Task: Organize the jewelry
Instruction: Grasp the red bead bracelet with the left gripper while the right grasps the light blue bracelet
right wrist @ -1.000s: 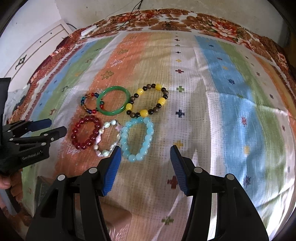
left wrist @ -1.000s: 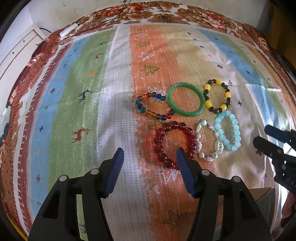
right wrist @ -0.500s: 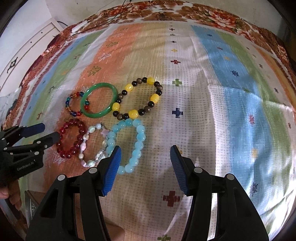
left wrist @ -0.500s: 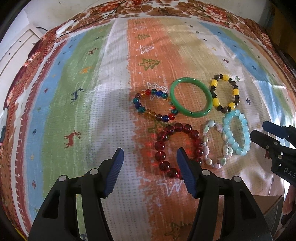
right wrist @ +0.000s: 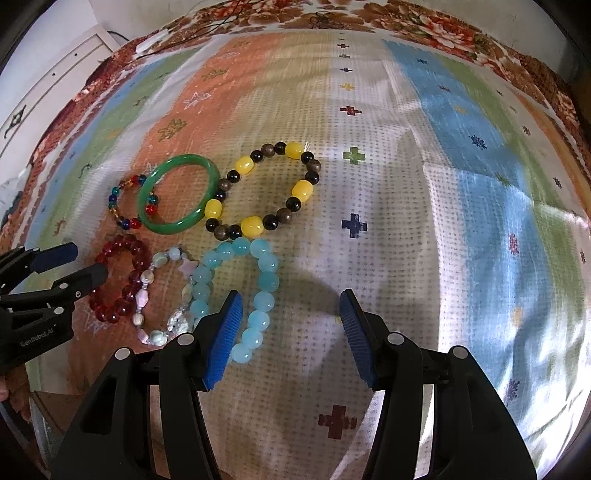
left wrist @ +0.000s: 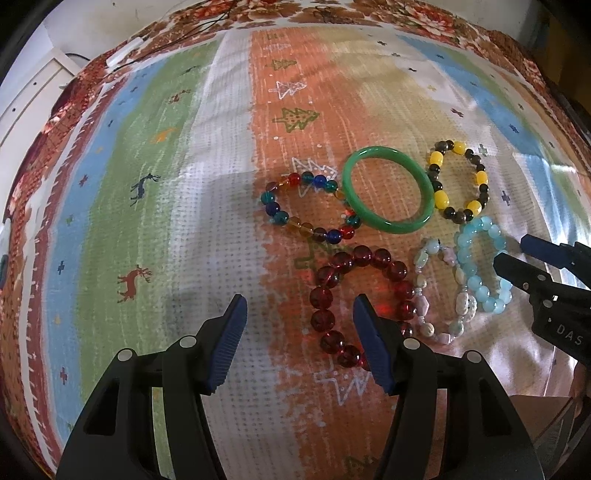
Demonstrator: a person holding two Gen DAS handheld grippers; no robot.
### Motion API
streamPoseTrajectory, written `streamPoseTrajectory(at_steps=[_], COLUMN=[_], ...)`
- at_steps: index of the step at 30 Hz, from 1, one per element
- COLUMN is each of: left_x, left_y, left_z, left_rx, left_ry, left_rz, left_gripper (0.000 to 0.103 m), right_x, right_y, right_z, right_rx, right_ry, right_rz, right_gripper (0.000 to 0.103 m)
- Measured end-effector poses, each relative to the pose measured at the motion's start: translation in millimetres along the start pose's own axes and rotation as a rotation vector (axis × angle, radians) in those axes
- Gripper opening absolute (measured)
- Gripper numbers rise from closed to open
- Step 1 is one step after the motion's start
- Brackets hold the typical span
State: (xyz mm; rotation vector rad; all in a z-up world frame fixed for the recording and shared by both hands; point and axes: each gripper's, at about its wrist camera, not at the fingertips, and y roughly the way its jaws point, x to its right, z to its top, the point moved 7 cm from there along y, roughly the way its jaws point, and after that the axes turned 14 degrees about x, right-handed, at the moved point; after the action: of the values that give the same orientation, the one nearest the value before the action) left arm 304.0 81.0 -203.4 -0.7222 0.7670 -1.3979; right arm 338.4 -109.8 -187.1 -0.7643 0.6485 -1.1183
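Note:
Several bracelets lie together on a striped cloth [left wrist: 147, 221]: a green bangle [left wrist: 399, 227] [right wrist: 166, 227], a multicolour bead bracelet [left wrist: 273, 210], a yellow-and-dark bead bracelet [right wrist: 251, 225], a red bead bracelet [left wrist: 321, 295] [right wrist: 127, 291], a pale stone bracelet [left wrist: 461, 304] and a light blue bead bracelet [right wrist: 267, 280] [left wrist: 476, 284]. My left gripper [left wrist: 300, 306] [right wrist: 88, 260] hangs open over the red bracelet's left side, pads clear of it. My right gripper [right wrist: 291, 306] [left wrist: 511, 249] hangs open over the light blue bracelet's right side, touching nothing.
A brown cardboard box [left wrist: 535, 413] [right wrist: 55, 406] sits at the near edge below the bracelets. White furniture [left wrist: 22, 103] stands beyond the cloth's left side, and a thin dark cable [left wrist: 207, 22] lies at the far edge. A flowered border [right wrist: 461, 33] rims the cloth.
Both grippers have sunk closer to the bracelets, which now look larger and nearer the fingertips. The jaws of both stand as wide as before, and no bracelet has moved.

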Motion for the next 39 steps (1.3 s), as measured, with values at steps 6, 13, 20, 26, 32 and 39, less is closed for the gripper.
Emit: streamPoseTrajectory(at_steps=[6, 13, 20, 26, 32, 39], left_x=[-3.7, -4.0, -7.6, -7.7, -2.1, 6.8], left_y=[5.4, 4.9, 1.8, -11.8, -33.6, -57.6], left_z=[-4.3, -6.4, -5.2, 1.5, 10.9, 21.6], left_rx=[-0.009, -0.011, -0.020, 0.008, 0.054, 0.107], left_ry=[0.012, 0.011, -0.023, -0.042, -0.053, -0.045], left_rz=[0.022, 0.016, -0.021, -0.046, -0.076, -0.113], left_gripper=[0.052, 0.014, 0.013, 0.013, 0.013, 0.013], right_x=[-0.4, -0.8, -0.2, -1.3, -7.8, -15.7], right_y=[1.3, 0.4, -2.8, -20.2, -38.2, -57.0], right_z=[-0.7, -4.2, -6.2, -0.4, 7.1, 15.8], right_rx=[0.000, -0.005, -0.030, 0.000, 0.040, 0.085], right_ry=[-0.013, -0.031, -0.022, -0.042, -0.075, -0.102], right_rz=[-0.004, 0.009, 0.049, 0.049, 0.044, 0.052], right_gripper=[0.055, 0.030, 0.012, 0.012, 0.012, 0.012])
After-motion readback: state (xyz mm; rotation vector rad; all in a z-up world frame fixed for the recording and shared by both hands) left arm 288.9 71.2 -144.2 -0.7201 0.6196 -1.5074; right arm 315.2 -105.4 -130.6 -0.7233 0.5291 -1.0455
